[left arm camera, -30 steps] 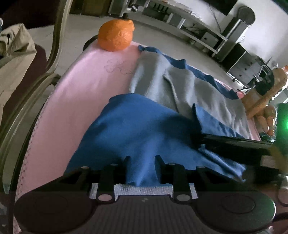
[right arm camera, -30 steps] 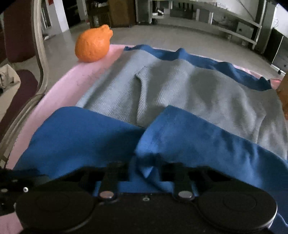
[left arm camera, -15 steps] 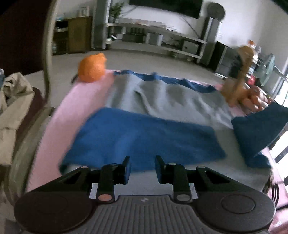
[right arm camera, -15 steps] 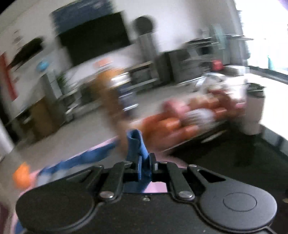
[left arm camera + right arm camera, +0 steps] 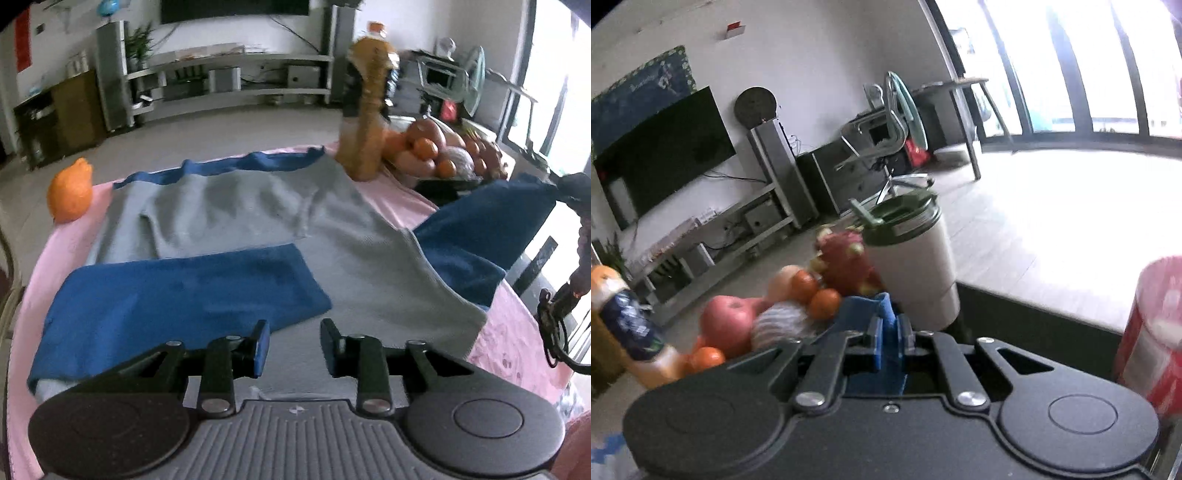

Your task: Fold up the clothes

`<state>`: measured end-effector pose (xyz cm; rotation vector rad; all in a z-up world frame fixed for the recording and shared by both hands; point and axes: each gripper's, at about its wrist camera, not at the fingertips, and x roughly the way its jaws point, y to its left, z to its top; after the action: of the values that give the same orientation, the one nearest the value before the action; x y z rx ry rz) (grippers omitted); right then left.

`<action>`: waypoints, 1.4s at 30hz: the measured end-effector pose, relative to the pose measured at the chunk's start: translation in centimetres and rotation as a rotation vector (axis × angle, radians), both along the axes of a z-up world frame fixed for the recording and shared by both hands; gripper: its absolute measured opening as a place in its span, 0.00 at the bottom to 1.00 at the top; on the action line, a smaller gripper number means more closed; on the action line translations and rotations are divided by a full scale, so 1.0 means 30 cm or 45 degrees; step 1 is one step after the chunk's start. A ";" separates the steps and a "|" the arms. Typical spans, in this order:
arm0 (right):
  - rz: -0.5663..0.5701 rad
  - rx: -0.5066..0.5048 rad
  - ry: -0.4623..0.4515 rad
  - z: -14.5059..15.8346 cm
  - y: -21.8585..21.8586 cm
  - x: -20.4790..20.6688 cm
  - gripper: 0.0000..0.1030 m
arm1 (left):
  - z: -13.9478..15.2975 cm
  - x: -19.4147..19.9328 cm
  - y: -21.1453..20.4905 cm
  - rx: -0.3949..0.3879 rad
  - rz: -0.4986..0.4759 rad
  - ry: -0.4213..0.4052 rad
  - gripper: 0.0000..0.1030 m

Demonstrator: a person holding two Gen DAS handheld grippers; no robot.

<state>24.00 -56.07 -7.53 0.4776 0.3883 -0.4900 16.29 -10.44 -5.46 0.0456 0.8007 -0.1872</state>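
A: Left wrist view, item one: we are looking at the grey-and-blue garment (image 5: 258,214) lying spread on the pink-covered tabletop (image 5: 66,240). One blue sleeve (image 5: 177,295) is lying folded across the grey body. The other blue sleeve (image 5: 487,229) is hanging lifted off to the side, toward the tabletop's edge.

B: And the left tongs (image 5: 293,345)?

A: Their jaws are standing apart and opening, with nothing between them; we are hovering them over the garment's near hem.

B: Right wrist view, item two: the right tongs (image 5: 890,338) are clamped together on a pinch of blue fabric (image 5: 866,306), which we are judging to be that lifted sleeve.

A: Progress, as we are judging it: one sleeve in, the second in hand and not yet laid across, the body folds all left.

B: Edges and room: a juice bottle (image 5: 367,110) and a fruit pile (image 5: 439,155) are crowding the far corner, and an orange fruit (image 5: 70,192) is sitting at the other far corner. In the right view a lidded tumbler (image 5: 912,266) and a red can (image 5: 1152,332) are standing near the tongs. The middle of the garment is lying open for us.
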 end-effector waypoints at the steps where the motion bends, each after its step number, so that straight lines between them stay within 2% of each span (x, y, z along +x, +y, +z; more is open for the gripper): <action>1: -0.011 -0.013 0.014 -0.017 -0.009 0.012 0.08 | -0.012 0.008 -0.014 0.007 -0.006 0.012 0.31; 2: -0.026 -0.018 0.037 -0.038 -0.017 0.030 0.08 | -0.024 0.014 -0.027 0.012 -0.010 0.023 0.31; 3: -0.040 -0.021 0.065 -0.060 -0.024 0.048 0.16 | -0.033 0.019 -0.038 0.012 -0.011 0.033 0.31; 4: -0.049 -0.013 0.103 -0.083 -0.029 0.064 0.32 | -0.039 0.023 -0.044 0.009 -0.011 0.041 0.31; 5: -0.045 0.002 0.138 -0.099 -0.030 0.075 0.37 | -0.044 0.024 -0.049 0.008 -0.011 0.047 0.31; 8: -0.012 0.015 0.141 -0.067 0.018 0.062 0.38 | -0.048 0.012 -0.045 0.023 -0.003 0.045 0.31; 10: 0.034 0.047 0.103 0.002 0.077 0.039 0.43 | -0.045 0.007 -0.021 0.043 0.027 0.041 0.33; 13: 0.166 0.253 0.007 0.132 0.202 -0.037 0.51 | -0.040 0.021 0.011 0.114 0.059 0.042 0.34; 16: 0.374 0.431 -0.096 0.231 0.360 -0.106 0.59 | -0.041 0.073 0.006 0.174 0.029 0.049 0.40; 19: 0.548 0.516 -0.146 0.251 0.520 -0.163 0.61 | -0.056 0.158 -0.043 0.166 -0.009 0.085 0.58; 23: 0.702 0.617 -0.004 0.153 0.661 -0.132 0.61 | -0.119 0.289 -0.118 0.139 -0.009 0.175 0.58; 25: 0.719 0.638 0.050 0.105 0.681 -0.098 0.61 | -0.155 0.322 -0.136 0.146 -0.009 0.219 0.52; 27: 0.689 0.630 0.075 0.073 0.676 -0.077 0.61 | -0.190 0.342 -0.148 0.155 -0.015 0.260 0.50; 28: 0.671 0.631 0.082 0.060 0.667 -0.070 0.61 | -0.207 0.352 -0.154 0.160 -0.018 0.281 0.41; 30: 0.636 0.657 0.090 0.040 0.638 -0.068 0.61 | -0.235 0.365 -0.167 0.172 -0.030 0.308 0.37; 32: 0.603 0.682 0.097 0.016 0.615 -0.061 0.61 | -0.234 0.350 -0.184 0.190 -0.061 0.276 0.23; 33: 0.591 0.688 0.099 0.001 0.606 -0.044 0.61 | -0.230 0.346 -0.189 0.196 -0.064 0.267 0.12; 34: 0.585 0.692 0.101 -0.005 0.599 -0.039 0.61 | -0.224 0.345 -0.190 0.210 -0.051 0.252 0.07; 38: 0.608 0.676 0.109 0.001 0.612 -0.046 0.61 | -0.152 0.327 -0.123 0.175 0.027 0.152 0.06; 42: 0.699 0.659 0.076 0.041 0.642 -0.064 0.61 | 0.047 0.226 0.066 0.115 0.148 -0.066 0.05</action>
<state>22.09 -36.81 -6.30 0.8231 0.6837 0.1402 23.06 -8.47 -4.04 0.0883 0.7572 -0.0395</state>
